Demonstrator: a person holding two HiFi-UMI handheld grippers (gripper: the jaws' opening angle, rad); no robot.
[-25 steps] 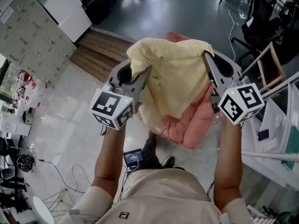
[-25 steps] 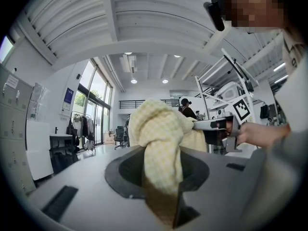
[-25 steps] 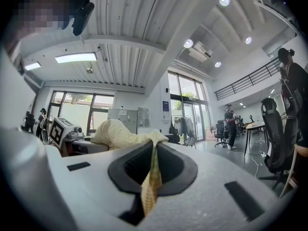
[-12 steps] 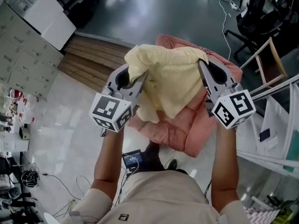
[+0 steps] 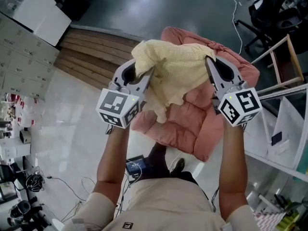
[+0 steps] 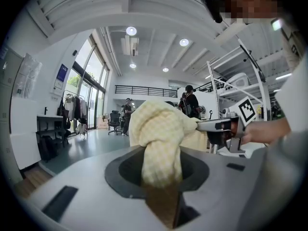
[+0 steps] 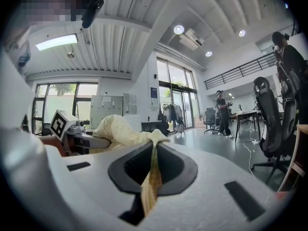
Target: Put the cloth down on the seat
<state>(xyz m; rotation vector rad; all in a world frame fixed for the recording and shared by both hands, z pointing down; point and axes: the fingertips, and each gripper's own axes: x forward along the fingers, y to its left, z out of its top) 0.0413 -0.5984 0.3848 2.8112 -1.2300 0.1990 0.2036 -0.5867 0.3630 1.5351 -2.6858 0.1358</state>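
A pale yellow waffle-weave cloth hangs stretched between my two grippers, held up above a pink cushioned seat. My left gripper is shut on a thick bunch of the cloth at its left end. My right gripper is shut on a thin edge of the cloth at its right end. The cloth's lower edge dangles over the seat cushion without lying on it. In the left gripper view the right gripper shows beyond the cloth.
A wooden step lies left of the seat on the dark floor. A wooden frame, a black office chair and white shelving stand to the right. Cables run over the pale floor at the lower left.
The seat has come further into view under the cloth and now lies below both grippers. Both grippers kept their hold on the cloth, which now hangs shorter over the cushion.
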